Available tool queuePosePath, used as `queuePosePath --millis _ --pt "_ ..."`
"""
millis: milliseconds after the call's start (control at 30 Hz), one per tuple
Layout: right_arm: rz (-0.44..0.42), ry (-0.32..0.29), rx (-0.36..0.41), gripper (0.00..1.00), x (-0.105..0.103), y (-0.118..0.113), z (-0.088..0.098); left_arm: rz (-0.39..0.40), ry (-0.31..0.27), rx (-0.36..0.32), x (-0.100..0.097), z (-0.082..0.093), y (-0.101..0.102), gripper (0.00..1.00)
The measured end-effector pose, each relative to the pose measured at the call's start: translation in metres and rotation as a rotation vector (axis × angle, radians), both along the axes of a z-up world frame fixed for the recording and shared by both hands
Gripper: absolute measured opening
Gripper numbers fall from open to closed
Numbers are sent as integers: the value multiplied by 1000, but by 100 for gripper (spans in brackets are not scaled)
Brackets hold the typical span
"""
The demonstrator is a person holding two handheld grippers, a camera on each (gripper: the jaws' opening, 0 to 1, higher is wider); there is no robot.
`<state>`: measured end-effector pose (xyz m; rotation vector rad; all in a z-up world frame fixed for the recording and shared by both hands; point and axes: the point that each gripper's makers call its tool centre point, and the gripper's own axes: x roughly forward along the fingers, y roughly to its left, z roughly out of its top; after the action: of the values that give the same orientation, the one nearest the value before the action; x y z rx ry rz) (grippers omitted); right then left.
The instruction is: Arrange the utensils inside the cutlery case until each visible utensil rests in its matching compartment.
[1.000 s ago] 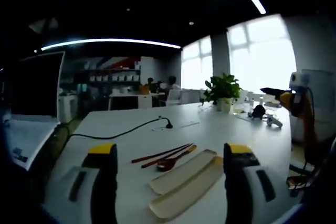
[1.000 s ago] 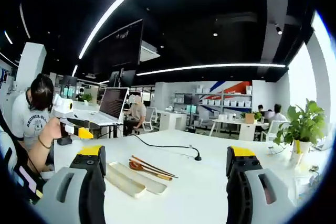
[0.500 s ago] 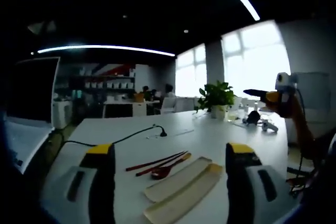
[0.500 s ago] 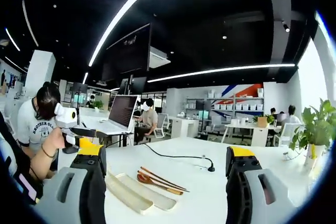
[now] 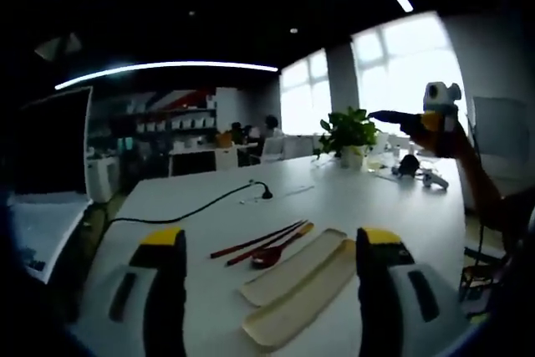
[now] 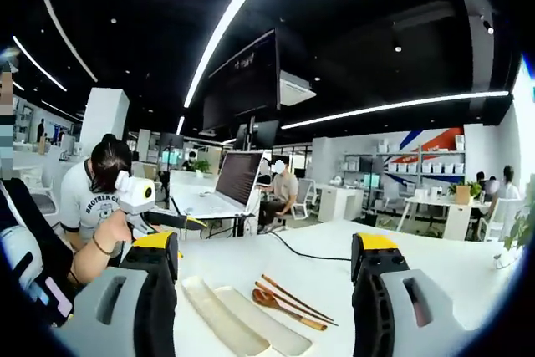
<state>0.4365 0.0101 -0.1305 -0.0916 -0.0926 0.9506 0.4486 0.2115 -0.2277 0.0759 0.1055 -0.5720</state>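
Note:
On the white table [image 5: 359, 198] lie two cream halves of a cutlery case [image 5: 297, 282], side by side and empty. Just beyond them rest a dark red spoon [image 5: 272, 254] and a pair of red-brown chopsticks [image 5: 255, 242]. My left gripper [image 5: 269, 244] is open above the near table edge, its jaws framing the case. My right gripper [image 6: 263, 248] is open too, facing the case [image 6: 242, 323], spoon [image 6: 280, 304] and chopsticks [image 6: 297, 297] from the opposite side. Each gripper shows in the other's view, held up in a person's hand: the right gripper [image 5: 418, 119] and the left gripper [image 6: 142, 198].
A black cable [image 5: 201, 208] runs across the table behind the utensils. A potted plant [image 5: 347, 135] and small items stand at the far right. An open laptop [image 6: 238, 181] sits on a desk behind, with seated people around it.
Both views have shifted with the hands; the right gripper view has swung so the case sits lower and nearer the middle. The case, spoon and chopsticks have not moved on the table.

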Motion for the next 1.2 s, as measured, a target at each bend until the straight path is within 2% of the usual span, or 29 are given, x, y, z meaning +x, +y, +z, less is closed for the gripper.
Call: queuePosePath --millis 67,200,300,367,433,567,667,733,767,867,1033,1067,1133,1200 --pt "3 9 -36 84 5 6 -6 8 19 13 1 -5 1 89" --pt "11 22 -96 78 15 17 -16 16 21 -10 1 -5 1 89" --pt "12 6 -94 72 20 23 -25 18 16 14 0 -6 2 89" --pt "30 25 -110 72 22 28 -36 28 18 31 1 -7 4 89" --pt "39 34 -119 71 26 31 -45 51 34 29 3 -9 9 89" --pt "39 8 -118 67 36 33 -51 63 29 21 4 -7 12 88" --pt "75 41 -163 62 42 41 -66 65 28 20 4 -6 12 87" --pt "141 101 -175 64 42 51 -78 73 27 26 5 -6 13 87" --pt "168 124 -174 64 43 56 -83 99 17 51 7 -6 17 87" --pt "169 157 -225 62 62 66 -102 122 23 105 9 -12 20 86" --pt "169 181 -269 57 86 74 -125 110 30 105 12 -14 18 85" --pt "171 187 -267 55 89 74 -127 109 30 107 12 -14 18 85" --pt "197 203 -186 53 89 81 -123 104 33 113 13 -16 16 85" --pt "197 221 -179 51 94 81 -128 101 40 123 13 -20 15 84"
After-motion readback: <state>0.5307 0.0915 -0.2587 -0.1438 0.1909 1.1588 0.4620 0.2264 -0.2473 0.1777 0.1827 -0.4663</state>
